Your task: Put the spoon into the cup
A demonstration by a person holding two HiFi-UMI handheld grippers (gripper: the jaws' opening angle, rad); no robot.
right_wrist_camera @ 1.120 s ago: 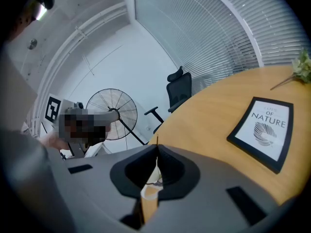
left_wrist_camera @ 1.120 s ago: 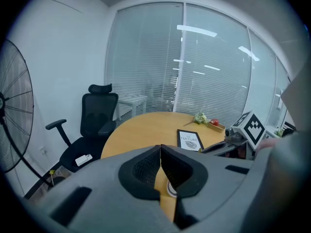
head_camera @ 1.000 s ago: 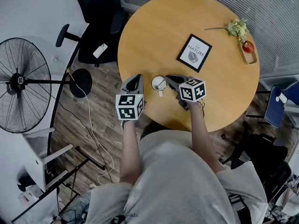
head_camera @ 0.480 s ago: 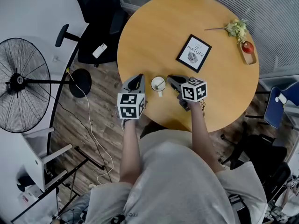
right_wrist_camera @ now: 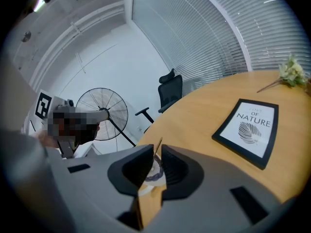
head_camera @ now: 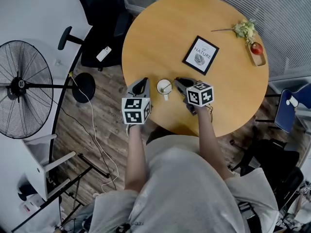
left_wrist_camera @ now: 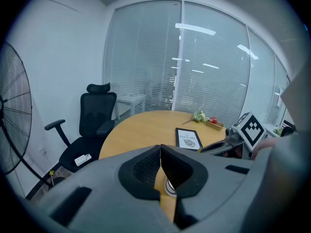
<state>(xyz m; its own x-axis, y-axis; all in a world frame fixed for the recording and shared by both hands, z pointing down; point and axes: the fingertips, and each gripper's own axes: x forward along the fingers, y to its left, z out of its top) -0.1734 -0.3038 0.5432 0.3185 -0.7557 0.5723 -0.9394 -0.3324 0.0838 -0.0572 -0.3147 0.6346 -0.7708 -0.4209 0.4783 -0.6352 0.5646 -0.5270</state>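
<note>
A small white cup [head_camera: 164, 87] stands near the front edge of the round wooden table [head_camera: 160, 33], and the thin spoon [head_camera: 166, 86] leans inside it. My left gripper [head_camera: 140, 85] hovers just left of the cup with its jaws shut and empty. My right gripper [head_camera: 180, 83] sits just right of the cup, its jaws a narrow gap apart with nothing held. In the right gripper view, the spoon handle [right_wrist_camera: 157, 145] rises from the cup [right_wrist_camera: 152, 172] beyond the gripper [right_wrist_camera: 157, 150]. The left gripper view shows the cup [left_wrist_camera: 168, 186] behind the closed gripper [left_wrist_camera: 160, 148].
A black-framed print [head_camera: 200, 55] lies mid-table beyond the cup. A small tray with flowers [head_camera: 253, 40] sits at the far right edge. A black office chair [head_camera: 104, 23] and a standing fan [head_camera: 22, 89] are off the table to the left.
The right gripper has shifted very slightly sideways and back. The cup, the spoon and the left gripper stay where they were.
</note>
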